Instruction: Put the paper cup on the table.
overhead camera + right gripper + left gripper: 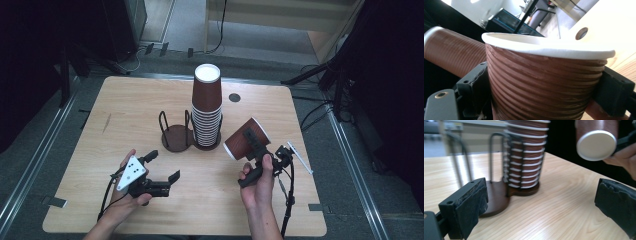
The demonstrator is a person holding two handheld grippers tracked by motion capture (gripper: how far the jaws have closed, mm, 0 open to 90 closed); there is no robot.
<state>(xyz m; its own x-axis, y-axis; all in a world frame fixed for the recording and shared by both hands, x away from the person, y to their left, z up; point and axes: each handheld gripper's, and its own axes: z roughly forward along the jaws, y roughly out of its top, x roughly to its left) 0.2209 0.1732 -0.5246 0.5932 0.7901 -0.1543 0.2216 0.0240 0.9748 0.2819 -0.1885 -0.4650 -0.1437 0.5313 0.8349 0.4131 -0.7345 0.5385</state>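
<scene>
A tall stack of upside-down brown ribbed paper cups (206,107) stands on one disc of a dark two-disc wire holder (176,137) at the table's middle. My right gripper (248,142) is shut on a single brown cup (247,138), tilted and lifted to the right of the stack. In the right gripper view the cup (544,82) sits between both jaws, white rim up. My left gripper (162,166) is open and holds nothing, low over the table in front of the holder. From the left gripper view, the stack (525,157) and the held cup's white base (596,145) lie beyond the open pads (471,205).
The wooden table (125,100) has a round cable hole (234,97) behind the stack. A white strip (300,157) lies near its right edge. The holder's left disc (496,200) carries no cups, just wire loops. Stands and cables surround the table on the floor.
</scene>
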